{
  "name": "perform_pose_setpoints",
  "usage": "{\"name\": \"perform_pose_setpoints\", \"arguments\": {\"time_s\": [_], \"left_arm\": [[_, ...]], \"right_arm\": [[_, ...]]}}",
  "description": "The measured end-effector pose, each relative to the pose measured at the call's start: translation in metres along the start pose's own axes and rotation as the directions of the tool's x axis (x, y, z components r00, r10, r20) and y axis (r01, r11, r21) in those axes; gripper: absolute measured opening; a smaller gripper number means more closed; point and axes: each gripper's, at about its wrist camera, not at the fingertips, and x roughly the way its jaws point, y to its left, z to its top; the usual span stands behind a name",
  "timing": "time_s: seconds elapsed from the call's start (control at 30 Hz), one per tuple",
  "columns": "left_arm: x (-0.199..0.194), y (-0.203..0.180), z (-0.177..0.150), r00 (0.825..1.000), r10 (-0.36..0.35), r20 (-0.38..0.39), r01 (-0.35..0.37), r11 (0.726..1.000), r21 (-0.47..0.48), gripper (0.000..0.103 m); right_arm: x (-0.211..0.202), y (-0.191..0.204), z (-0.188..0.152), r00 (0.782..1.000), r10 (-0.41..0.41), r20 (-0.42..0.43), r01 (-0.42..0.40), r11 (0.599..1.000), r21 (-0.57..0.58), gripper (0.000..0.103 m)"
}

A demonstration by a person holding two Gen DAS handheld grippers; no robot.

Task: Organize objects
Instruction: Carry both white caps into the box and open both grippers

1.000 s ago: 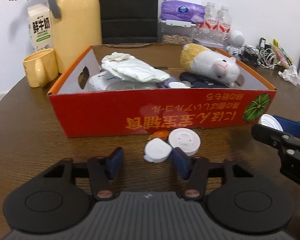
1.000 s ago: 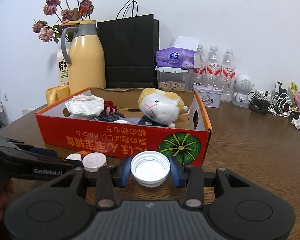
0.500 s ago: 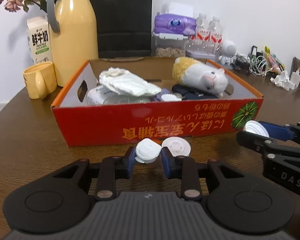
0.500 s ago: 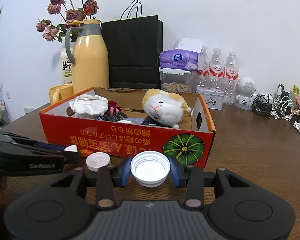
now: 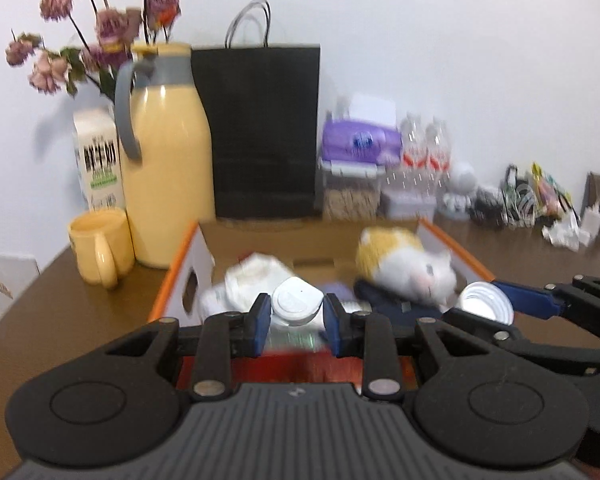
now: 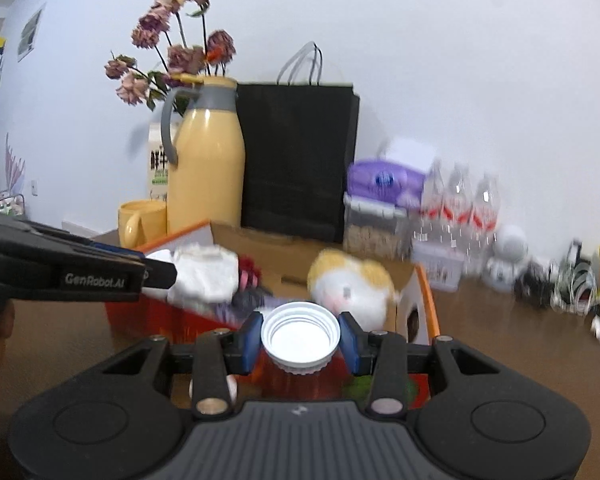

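Left wrist view: we saw the left gripper [image 5: 295, 317] clamped on a small white lid [image 5: 296, 307], both blue pads tight against its sides, the lid lifted over the near edge of the orange cardboard box [image 5: 180, 264]. Inside the box lay a crumpled white cloth [image 5: 252, 276] and a plush hamster [image 5: 410, 270], all motion-blurred. At right the right gripper [image 5: 485, 307] came in from the side, gripping a white screw cap [image 5: 485, 301], also above the box. Behind the box we noted a yellow thermos jug [image 5: 166, 160], a yellow mug [image 5: 98, 242], a black paper bag [image 5: 260, 132] and a milk carton [image 5: 98, 156] on the brown table [image 5: 60, 300]. Right wrist view: we saw the right gripper [image 6: 300, 340] pinching the white screw cap [image 6: 300, 336], open side toward the camera, pads touching both sides, held just over the box front wall [image 6: 172, 316]. The left gripper [image 6: 156, 270] entered from the left above the box; its grip was hidden here. The plush hamster [image 6: 352, 284] sat just behind the cap.
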Motion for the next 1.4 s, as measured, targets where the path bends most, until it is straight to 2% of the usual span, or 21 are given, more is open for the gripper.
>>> {"name": "perform_pose_setpoints", "arguments": {"time_s": [0.27, 0.53, 0.73, 1.0, 1.03, 1.1, 1.17, 1.2, 1.23, 1.27, 1.33, 1.4], "left_arm": [[0.019, 0.01, 0.034, 0.998, 0.02, 0.057, -0.016, 0.998, -0.061, 0.029], [0.055, 0.023, 0.039, 0.997, 0.075, 0.024, -0.071, 0.987, -0.145, 0.029], [0.07, 0.024, 0.029, 0.997, 0.079, -0.015, -0.081, 0.989, -0.123, 0.029], [0.071, 0.018, 0.02, 0.997, 0.076, -0.026, -0.078, 0.994, -0.08, 0.029], [0.07, 0.019, 0.019, 0.996, 0.083, -0.024, -0.085, 0.993, -0.083, 0.033], [0.067, 0.021, 0.019, 0.996, 0.09, -0.007, -0.09, 0.992, -0.083, 0.046], [0.062, 0.021, 0.019, 0.994, 0.109, 0.012, -0.107, 0.991, -0.081, 0.074], [0.06, 0.021, 0.019, 0.993, 0.118, 0.026, -0.115, 0.99, -0.084, 0.079], [0.057, 0.022, 0.019, 0.992, 0.122, 0.039, -0.119, 0.989, -0.084, 0.088], [0.056, 0.022, 0.019, 0.991, 0.126, 0.045, -0.122, 0.989, -0.085, 0.101], [0.053, 0.024, 0.02, 0.989, 0.138, 0.056, -0.133, 0.987, -0.095, 0.103], [0.051, 0.025, 0.02, 0.99, 0.132, 0.059, -0.126, 0.988, -0.094, 0.103]], "right_arm": [[0.037, 0.012, 0.035, 0.999, -0.001, 0.036, 0.001, 1.0, -0.004, 0.039], [0.071, 0.01, 0.047, 0.999, -0.025, 0.037, 0.024, 0.999, 0.034, 0.039], [0.088, 0.007, 0.038, 1.0, -0.019, 0.006, 0.019, 0.998, 0.065, 0.039], [0.092, 0.001, 0.027, 1.0, 0.011, -0.024, -0.009, 0.997, 0.075, 0.039], [0.092, 0.0, 0.026, 1.0, 0.013, -0.027, -0.011, 0.997, 0.078, 0.039], [0.092, -0.002, 0.026, 0.999, 0.018, -0.032, -0.015, 0.996, 0.083, 0.04], [0.091, -0.004, 0.025, 0.999, 0.02, -0.032, -0.017, 0.996, 0.087, 0.041], [0.091, -0.004, 0.025, 0.999, 0.02, -0.032, -0.018, 0.996, 0.089, 0.045], [0.09, -0.005, 0.025, 0.999, 0.02, -0.031, -0.018, 0.996, 0.092, 0.057], [0.088, -0.005, 0.025, 0.999, 0.019, -0.026, -0.016, 0.995, 0.093, 0.074], [0.086, -0.006, 0.025, 1.0, 0.015, -0.014, -0.014, 0.995, 0.095, 0.094], [0.082, -0.006, 0.025, 1.0, 0.02, 0.001, -0.02, 0.995, 0.101, 0.098]]}}
